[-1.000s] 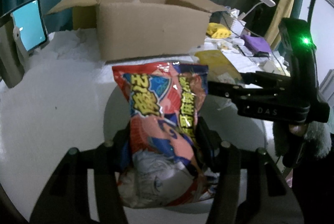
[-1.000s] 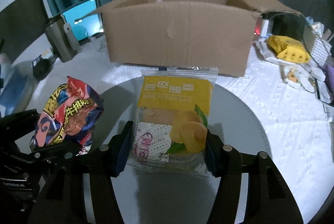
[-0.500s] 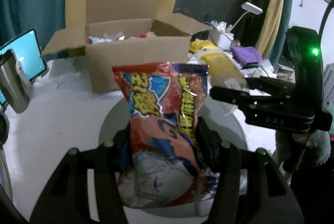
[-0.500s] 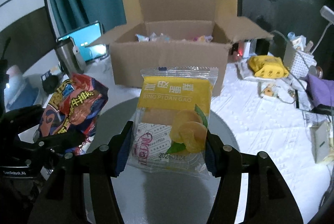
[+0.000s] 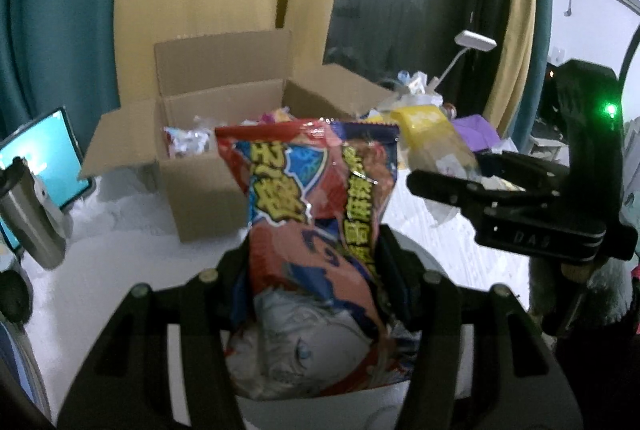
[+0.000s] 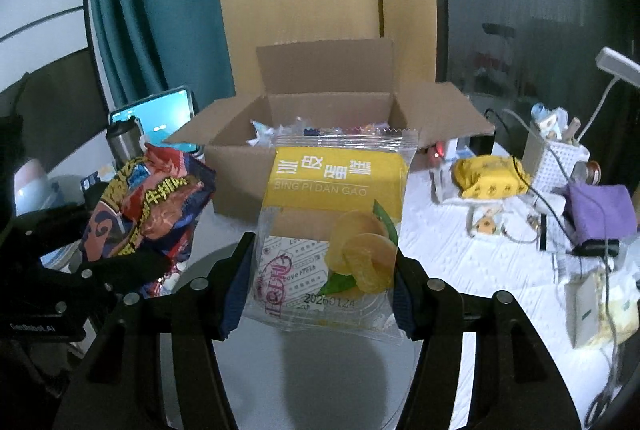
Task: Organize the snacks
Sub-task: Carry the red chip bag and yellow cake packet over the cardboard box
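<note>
My left gripper (image 5: pixel 316 266) is shut on a red and blue snack bag (image 5: pixel 316 213), held upright above the white table. My right gripper (image 6: pixel 320 282) is shut on a clear packet with a yellow cake label (image 6: pixel 336 213). Behind both stands an open cardboard box (image 5: pixel 200 189) (image 6: pixel 240 165) with several wrapped snacks inside. In the left wrist view the right gripper (image 5: pixel 444 177) shows at the right with its yellow packet (image 5: pixel 432 137). The right wrist view has the left gripper (image 6: pixel 132 262) and the red bag (image 6: pixel 148 205) at the left.
A metal tumbler (image 5: pixel 28 213) and a lit tablet (image 5: pixel 36 153) stand left of the box. To the right lie a yellow pouch (image 6: pixel 488 177), a purple cloth (image 6: pixel 600 205), a white basket (image 6: pixel 556 161), cables and a desk lamp (image 5: pixel 476 41). A round grey mat (image 6: pixel 328 382) lies below the grippers.
Both grippers have risen with their packets still held. The box now sits lower in each view and its inside with the snacks shows.
</note>
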`<act>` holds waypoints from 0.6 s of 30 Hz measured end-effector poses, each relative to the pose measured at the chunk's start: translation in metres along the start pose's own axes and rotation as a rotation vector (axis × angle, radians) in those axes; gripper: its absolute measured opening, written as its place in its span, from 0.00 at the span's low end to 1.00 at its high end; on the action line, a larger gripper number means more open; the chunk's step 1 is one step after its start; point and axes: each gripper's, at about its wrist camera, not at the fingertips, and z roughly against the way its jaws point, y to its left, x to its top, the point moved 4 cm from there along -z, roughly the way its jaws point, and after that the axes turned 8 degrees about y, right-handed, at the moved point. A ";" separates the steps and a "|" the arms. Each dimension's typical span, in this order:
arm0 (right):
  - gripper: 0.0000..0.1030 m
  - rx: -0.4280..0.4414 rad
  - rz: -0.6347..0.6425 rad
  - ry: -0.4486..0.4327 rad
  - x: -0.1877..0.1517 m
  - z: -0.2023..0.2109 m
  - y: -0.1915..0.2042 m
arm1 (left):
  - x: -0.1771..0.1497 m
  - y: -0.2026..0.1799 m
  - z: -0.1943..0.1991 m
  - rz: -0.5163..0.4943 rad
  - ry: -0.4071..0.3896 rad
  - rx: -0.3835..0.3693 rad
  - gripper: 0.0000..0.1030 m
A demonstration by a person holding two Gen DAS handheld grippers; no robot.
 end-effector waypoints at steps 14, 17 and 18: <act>0.61 -0.038 0.025 -0.066 0.059 -0.001 -0.017 | 0.053 0.033 -0.004 0.009 -0.069 0.032 0.55; 0.61 -0.042 0.034 -0.078 0.071 -0.003 -0.020 | 0.066 0.043 -0.007 0.006 -0.086 0.042 0.55; 0.61 -0.044 0.040 -0.082 0.076 -0.005 -0.020 | 0.069 0.046 -0.007 0.005 -0.091 0.045 0.55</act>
